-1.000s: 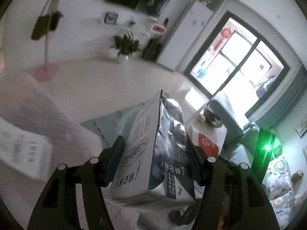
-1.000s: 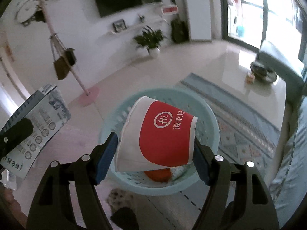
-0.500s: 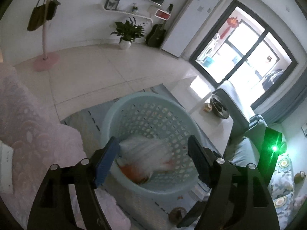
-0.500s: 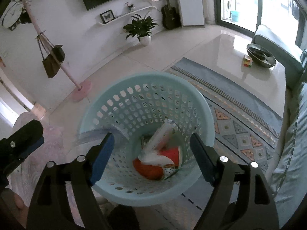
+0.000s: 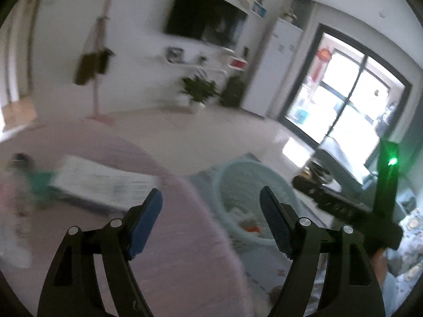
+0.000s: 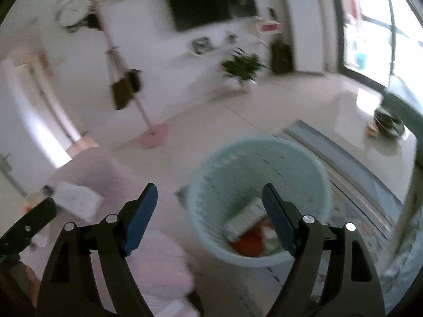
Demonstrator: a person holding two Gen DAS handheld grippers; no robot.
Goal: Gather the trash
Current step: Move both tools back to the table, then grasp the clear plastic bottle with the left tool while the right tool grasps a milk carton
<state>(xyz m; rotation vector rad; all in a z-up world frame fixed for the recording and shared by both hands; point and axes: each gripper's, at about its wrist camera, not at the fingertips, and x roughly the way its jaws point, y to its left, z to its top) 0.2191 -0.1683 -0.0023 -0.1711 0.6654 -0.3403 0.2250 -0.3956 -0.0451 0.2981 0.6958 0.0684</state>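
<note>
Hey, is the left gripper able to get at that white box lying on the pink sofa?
Probably yes: the left gripper is open and empty, and the white box lies exposed on the pink sofa with nothing between them.

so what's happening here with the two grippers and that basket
A person is collecting trash with two handheld grippers. Both the left gripper and right gripper are open and empty, their jaws having just been opening. A white carton and red-and-white scraps lie in the pale blue perforated plastic basket on the floor.
</note>
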